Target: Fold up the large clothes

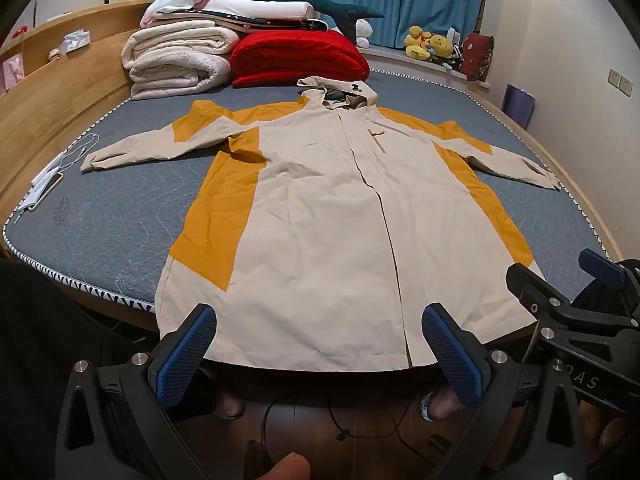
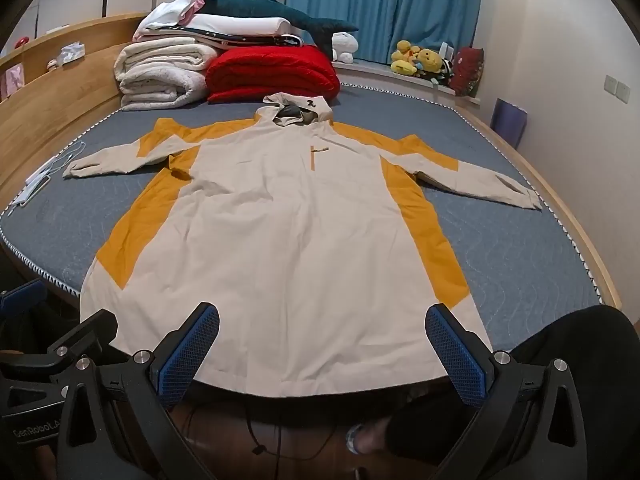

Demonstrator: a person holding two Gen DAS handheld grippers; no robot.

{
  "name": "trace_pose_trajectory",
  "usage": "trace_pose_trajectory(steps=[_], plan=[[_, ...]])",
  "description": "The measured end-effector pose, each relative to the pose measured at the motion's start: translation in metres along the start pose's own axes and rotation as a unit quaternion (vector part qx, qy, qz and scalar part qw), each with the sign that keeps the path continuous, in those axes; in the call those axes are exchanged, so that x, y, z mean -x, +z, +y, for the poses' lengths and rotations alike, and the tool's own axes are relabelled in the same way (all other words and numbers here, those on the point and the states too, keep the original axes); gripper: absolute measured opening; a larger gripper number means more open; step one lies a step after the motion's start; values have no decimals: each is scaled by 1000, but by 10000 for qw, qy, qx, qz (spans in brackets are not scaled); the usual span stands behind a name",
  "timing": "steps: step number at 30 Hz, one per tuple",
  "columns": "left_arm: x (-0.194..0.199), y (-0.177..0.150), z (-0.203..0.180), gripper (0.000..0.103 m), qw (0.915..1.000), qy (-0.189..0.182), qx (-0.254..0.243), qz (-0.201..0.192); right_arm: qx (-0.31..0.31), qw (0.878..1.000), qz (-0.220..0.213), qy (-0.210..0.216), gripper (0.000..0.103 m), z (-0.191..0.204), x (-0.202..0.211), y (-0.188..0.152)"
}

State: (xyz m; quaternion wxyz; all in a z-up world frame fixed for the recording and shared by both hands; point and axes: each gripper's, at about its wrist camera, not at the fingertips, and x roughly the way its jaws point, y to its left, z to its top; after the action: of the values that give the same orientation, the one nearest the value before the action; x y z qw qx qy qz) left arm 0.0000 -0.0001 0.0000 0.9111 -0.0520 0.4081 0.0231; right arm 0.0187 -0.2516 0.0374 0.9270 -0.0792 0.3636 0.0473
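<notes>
So here's where I'm at: the jacket is spread flat, front up, filling the middle of both views on the bed, hood pointing to the top of the frame and both sleeves thrown out to the sides. The hem hangs a bit over the near edge of the mattress at the bottom of the frame.

Neither gripper has anything yet. The left gripper has its blue pads wide apart just short of the hem, and the right gripper is the same, spread and empty, right next to it.

What worries me: this shell fabric looks slippery, so if I pinch only the top layer at the hem the front panel will peel away from the back and the fold goes crooked. The left sleeve ends close to what I think is a cable and phone at the left edge (hard to tell in the fisheye), so swinging that sleeve in could drag them along. Also, grippers this close together might bump.
</notes>
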Motion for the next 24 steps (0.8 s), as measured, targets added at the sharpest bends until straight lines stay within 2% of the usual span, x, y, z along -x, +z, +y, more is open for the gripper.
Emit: trace_pose_trajectory(steps=[24], plan=[[0,1,-1,103,10000,5,1,3,-13,10000,-24,-8,102,-1,1,-1]])
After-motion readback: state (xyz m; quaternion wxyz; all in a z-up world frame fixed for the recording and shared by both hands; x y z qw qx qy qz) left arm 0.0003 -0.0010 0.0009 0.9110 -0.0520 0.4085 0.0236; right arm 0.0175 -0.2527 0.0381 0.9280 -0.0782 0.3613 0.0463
